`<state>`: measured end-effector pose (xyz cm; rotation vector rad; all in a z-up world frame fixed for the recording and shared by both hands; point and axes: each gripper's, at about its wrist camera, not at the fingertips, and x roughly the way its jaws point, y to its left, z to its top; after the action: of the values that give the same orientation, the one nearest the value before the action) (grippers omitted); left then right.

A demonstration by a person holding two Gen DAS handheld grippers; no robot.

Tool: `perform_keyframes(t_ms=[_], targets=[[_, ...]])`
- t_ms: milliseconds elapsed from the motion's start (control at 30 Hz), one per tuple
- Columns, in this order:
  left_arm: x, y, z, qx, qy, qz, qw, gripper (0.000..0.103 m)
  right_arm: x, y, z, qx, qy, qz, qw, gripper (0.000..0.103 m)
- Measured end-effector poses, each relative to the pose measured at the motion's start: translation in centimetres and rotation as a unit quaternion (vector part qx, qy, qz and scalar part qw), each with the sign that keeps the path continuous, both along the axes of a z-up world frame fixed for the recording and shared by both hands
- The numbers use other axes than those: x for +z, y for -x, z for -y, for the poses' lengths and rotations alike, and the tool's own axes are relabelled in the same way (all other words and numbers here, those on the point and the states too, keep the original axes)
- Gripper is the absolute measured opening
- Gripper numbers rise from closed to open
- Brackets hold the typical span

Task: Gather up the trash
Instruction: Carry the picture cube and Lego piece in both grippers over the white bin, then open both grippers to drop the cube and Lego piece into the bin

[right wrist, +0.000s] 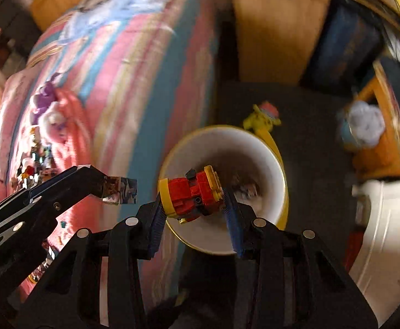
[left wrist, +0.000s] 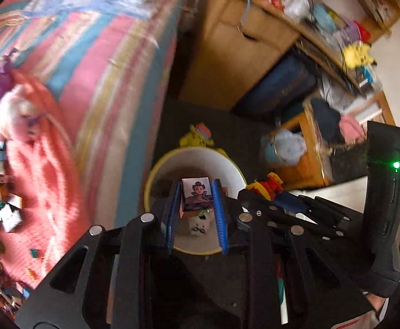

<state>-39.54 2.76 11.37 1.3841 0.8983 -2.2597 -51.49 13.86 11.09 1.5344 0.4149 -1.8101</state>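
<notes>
While the striped bed crowds your left, both grippers hang over the yellow bin. Your left gripper pinches a picture cube; your right gripper clamps a red brick toy.

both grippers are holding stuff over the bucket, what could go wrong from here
1. In the right wrist view the picture cube in the left gripper appears over the striped bed, beside the yellow-rimmed bucket; released there, it may miss.
2. The two grippers are close and could collide.
3. The brick toy in the right gripper could break apart on dropping.
</notes>
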Motion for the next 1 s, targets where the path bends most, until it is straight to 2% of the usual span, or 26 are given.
perform_keyframes(t_ms=[233, 300, 500, 633, 767, 1000], targets=[[-3.1, 1.9, -1.2, -0.028, -0.023, 0.033, 0.9988, 0.023, -2.9, 1.3, -1.6, -0.03, -0.018, 0.034, 0.999, 0.04], [-3.5, 2.3, -1.4, -0.033, -0.023, 0.037, 0.9985, 0.023, -3.3, 1.6, -1.5, -0.029, -0.028, 0.027, 0.999, 0.04], [-3.8, 2.2, -0.5, -0.016, -0.025, 0.043, 0.9986, 0.023, -4.1, 2.5, -1.5, -0.041, -0.033, 0.039, 0.998, 0.04], [-3.4, 1.1, 0.9, 0.015, -0.025, 0.042, 0.9987, 0.024, -3.8, 2.7, -0.6, -0.036, -0.026, 0.039, 0.998, 0.04], [-2.5, -0.9, 2.7, 0.053, -0.015, 0.038, 0.9977, 0.024, -2.9, 1.7, 1.8, -0.004, -0.018, 0.031, 0.999, 0.04], [-0.8, -5.9, 6.3, 0.141, -0.006, 0.031, 0.9895, 0.024, -1.1, -1.9, 7.3, 0.081, 0.0, 0.018, 0.997, 0.04]])
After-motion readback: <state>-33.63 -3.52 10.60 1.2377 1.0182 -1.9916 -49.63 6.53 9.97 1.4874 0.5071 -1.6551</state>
